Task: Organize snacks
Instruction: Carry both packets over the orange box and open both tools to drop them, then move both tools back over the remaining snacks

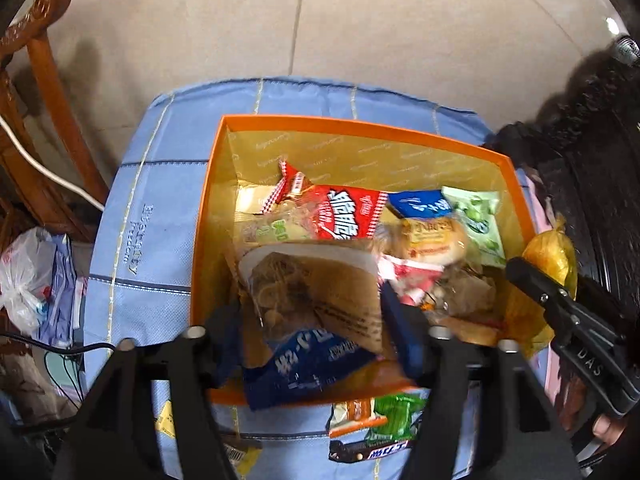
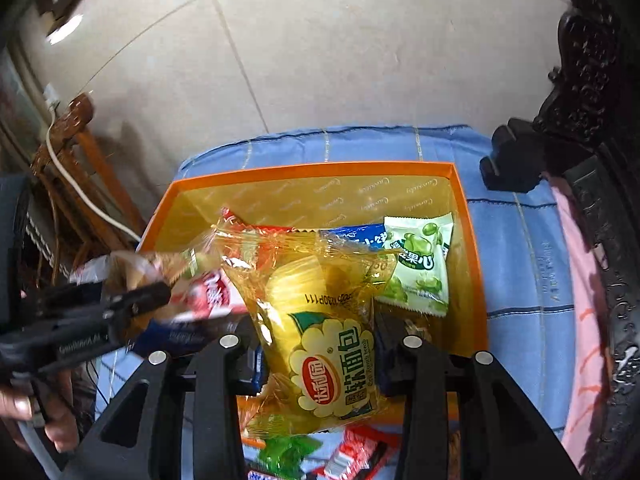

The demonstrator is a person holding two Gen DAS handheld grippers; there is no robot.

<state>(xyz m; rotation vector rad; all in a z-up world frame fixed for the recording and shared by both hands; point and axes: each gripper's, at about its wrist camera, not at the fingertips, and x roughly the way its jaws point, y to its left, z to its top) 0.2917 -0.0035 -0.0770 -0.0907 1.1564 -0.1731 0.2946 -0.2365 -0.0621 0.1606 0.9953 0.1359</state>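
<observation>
The left tongs (image 1: 316, 344) stand apart above the orange box (image 1: 208, 184), a blurred brown-and-white snack packet (image 1: 320, 288) between the fingers; whether they touch it cannot be told. The right tongs (image 2: 320, 344) have a yellow bread packet (image 2: 332, 364) between the fingers, seemingly clamped, over the same box of snacks. The box sits on a blue cloth (image 1: 160, 152), with more loose packets (image 1: 376, 420) at its near edge.
</observation>
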